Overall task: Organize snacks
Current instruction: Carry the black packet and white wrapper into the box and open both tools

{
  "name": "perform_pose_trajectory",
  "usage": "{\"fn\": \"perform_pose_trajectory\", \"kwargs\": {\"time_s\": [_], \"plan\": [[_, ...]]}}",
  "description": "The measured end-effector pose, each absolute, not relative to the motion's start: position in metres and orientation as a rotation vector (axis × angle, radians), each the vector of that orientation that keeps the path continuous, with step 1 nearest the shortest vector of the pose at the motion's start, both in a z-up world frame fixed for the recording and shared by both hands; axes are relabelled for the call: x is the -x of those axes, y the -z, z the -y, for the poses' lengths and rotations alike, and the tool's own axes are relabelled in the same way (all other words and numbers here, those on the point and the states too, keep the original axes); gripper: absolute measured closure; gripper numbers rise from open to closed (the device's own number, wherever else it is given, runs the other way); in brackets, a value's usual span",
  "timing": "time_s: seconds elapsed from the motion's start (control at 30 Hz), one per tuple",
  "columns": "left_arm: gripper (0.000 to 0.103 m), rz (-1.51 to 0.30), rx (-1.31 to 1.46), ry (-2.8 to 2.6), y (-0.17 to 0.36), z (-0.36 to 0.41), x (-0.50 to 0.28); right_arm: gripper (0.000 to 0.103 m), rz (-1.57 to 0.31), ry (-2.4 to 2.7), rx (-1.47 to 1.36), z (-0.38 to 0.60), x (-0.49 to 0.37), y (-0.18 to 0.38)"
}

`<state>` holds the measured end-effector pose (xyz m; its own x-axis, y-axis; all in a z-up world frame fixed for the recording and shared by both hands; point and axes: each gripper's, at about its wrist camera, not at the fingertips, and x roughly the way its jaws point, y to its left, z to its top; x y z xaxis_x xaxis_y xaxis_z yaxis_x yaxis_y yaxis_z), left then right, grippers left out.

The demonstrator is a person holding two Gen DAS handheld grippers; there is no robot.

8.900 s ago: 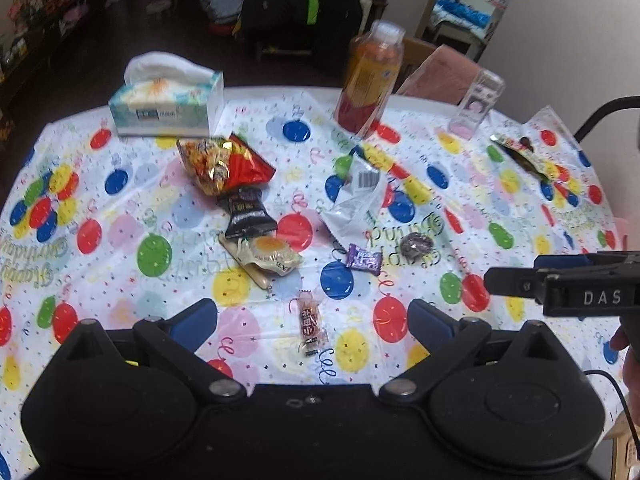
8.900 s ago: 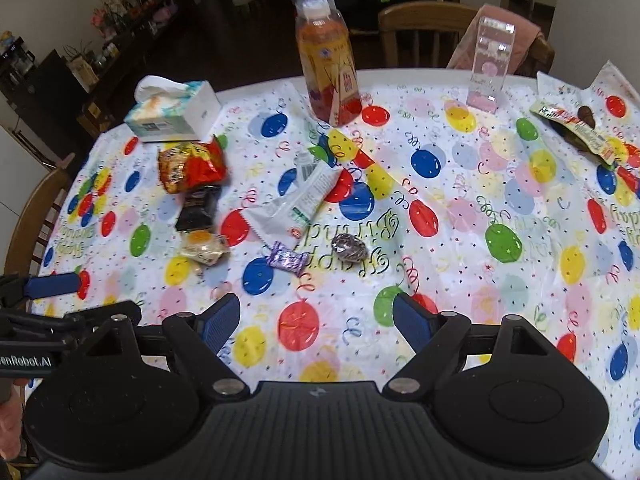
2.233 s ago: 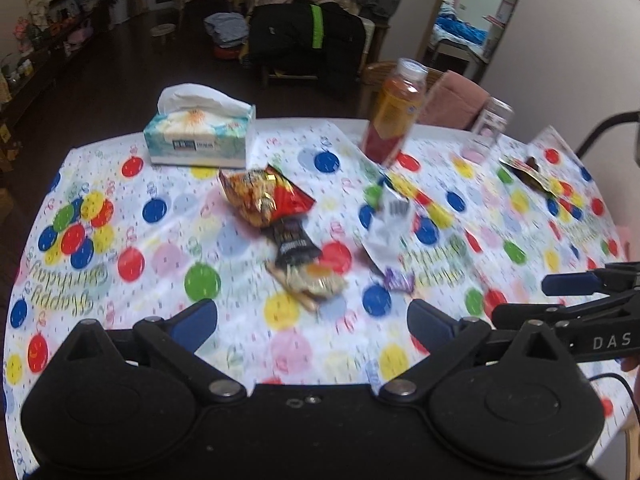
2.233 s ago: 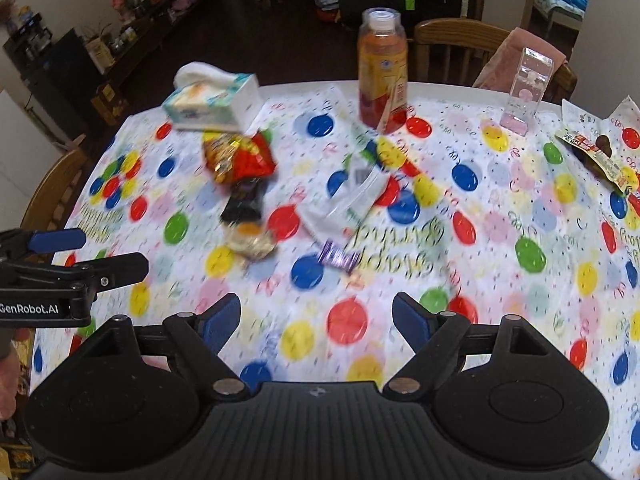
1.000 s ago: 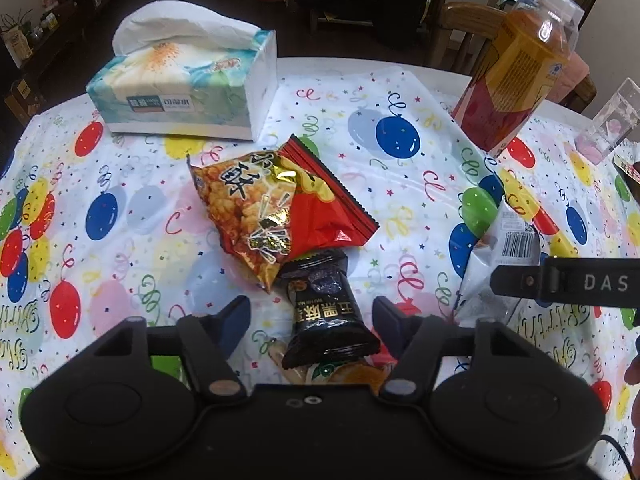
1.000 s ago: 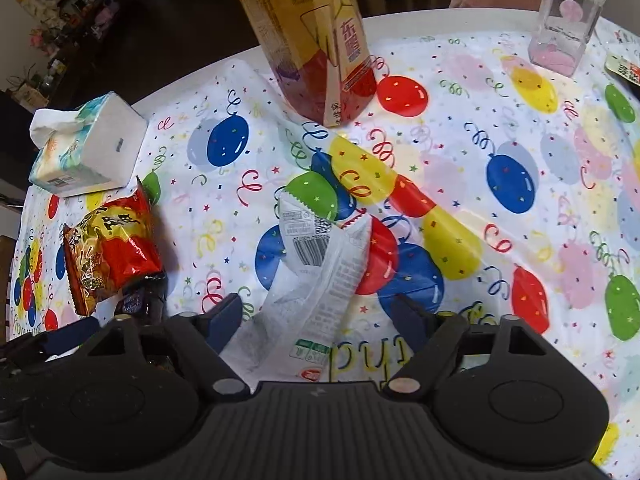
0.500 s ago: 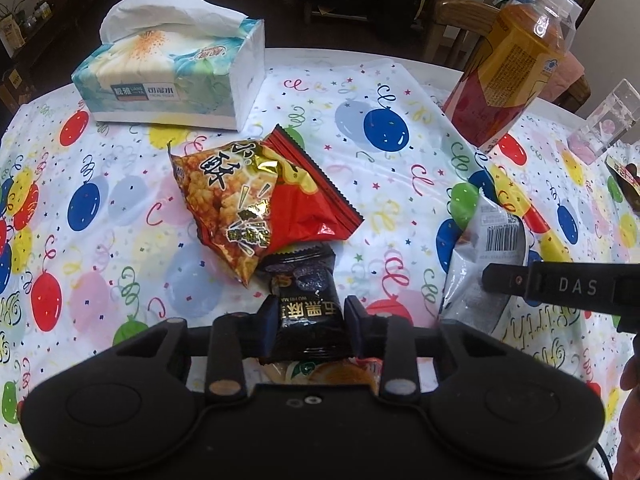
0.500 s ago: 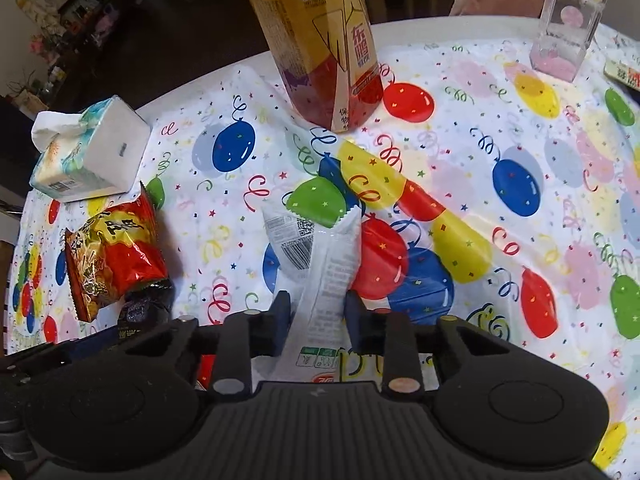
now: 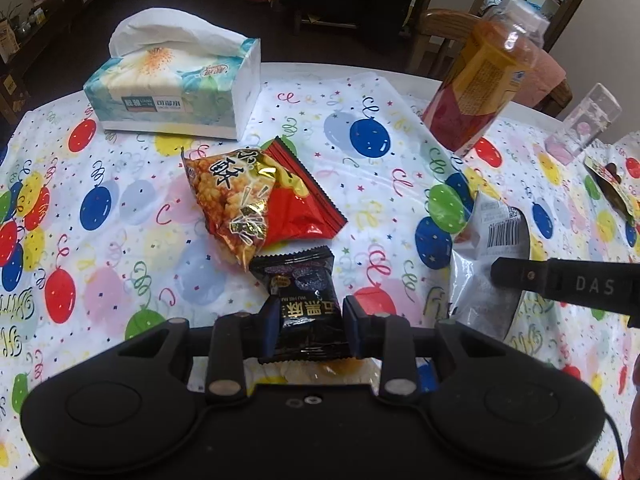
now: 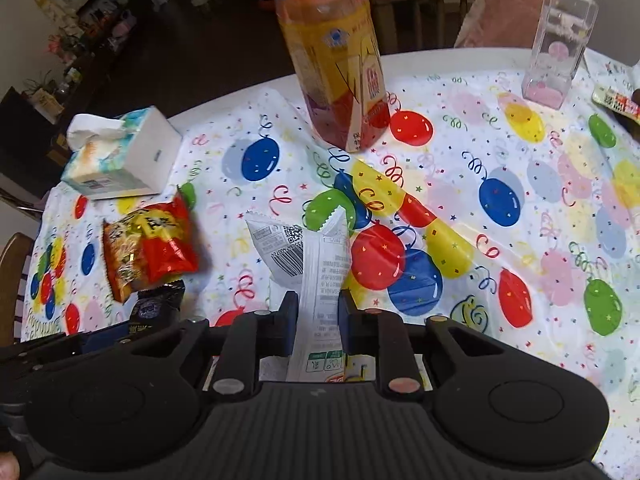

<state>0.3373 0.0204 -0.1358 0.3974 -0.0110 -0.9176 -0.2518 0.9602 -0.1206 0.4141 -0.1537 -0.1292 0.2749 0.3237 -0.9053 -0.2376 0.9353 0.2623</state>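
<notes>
My left gripper (image 9: 308,312) is shut on a black snack packet (image 9: 306,300) that lies just below a red and gold snack bag (image 9: 256,200) on the balloon-print tablecloth (image 9: 120,220). A yellowish wrapped snack (image 9: 320,370) peeks out under the black packet. My right gripper (image 10: 318,312) is shut on a white snack wrapper (image 10: 316,272), which stands pinched upward between the fingers. The same white wrapper (image 9: 488,264) shows in the left wrist view, with the right gripper's finger (image 9: 560,284) across it. The black packet (image 10: 158,304) and red bag (image 10: 150,250) appear at left in the right wrist view.
A tissue box (image 9: 172,92) sits at the back left and an orange drink bottle (image 10: 336,64) stands at the back. A clear plastic container (image 10: 560,36) and another snack wrapper (image 9: 612,188) are at the far right. Wooden chairs (image 10: 424,4) stand behind the table.
Both grippers came down from above the table onto the snacks and shut: the left on the black packet, the right on the white wrapper, which now stands folded upward.
</notes>
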Motion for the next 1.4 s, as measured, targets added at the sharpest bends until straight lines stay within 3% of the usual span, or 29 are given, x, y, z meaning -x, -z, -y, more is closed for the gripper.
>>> {"fn": "perform_pose_trajectory", "kwargs": {"time_s": [0.87, 1.4], "plan": [[0.073, -1.094, 0.247, -0.003, 0.054, -0.021, -0.221, 0.083, -1.183, -0.513, -0.035, 0.171, -0.288, 0.031], [0.073, -1.082, 0.225, 0.052, 0.033, -0.026, -0.138, 0.083, -1.199, -0.544, -0.037, 0.181, -0.204, 0.012]]}}
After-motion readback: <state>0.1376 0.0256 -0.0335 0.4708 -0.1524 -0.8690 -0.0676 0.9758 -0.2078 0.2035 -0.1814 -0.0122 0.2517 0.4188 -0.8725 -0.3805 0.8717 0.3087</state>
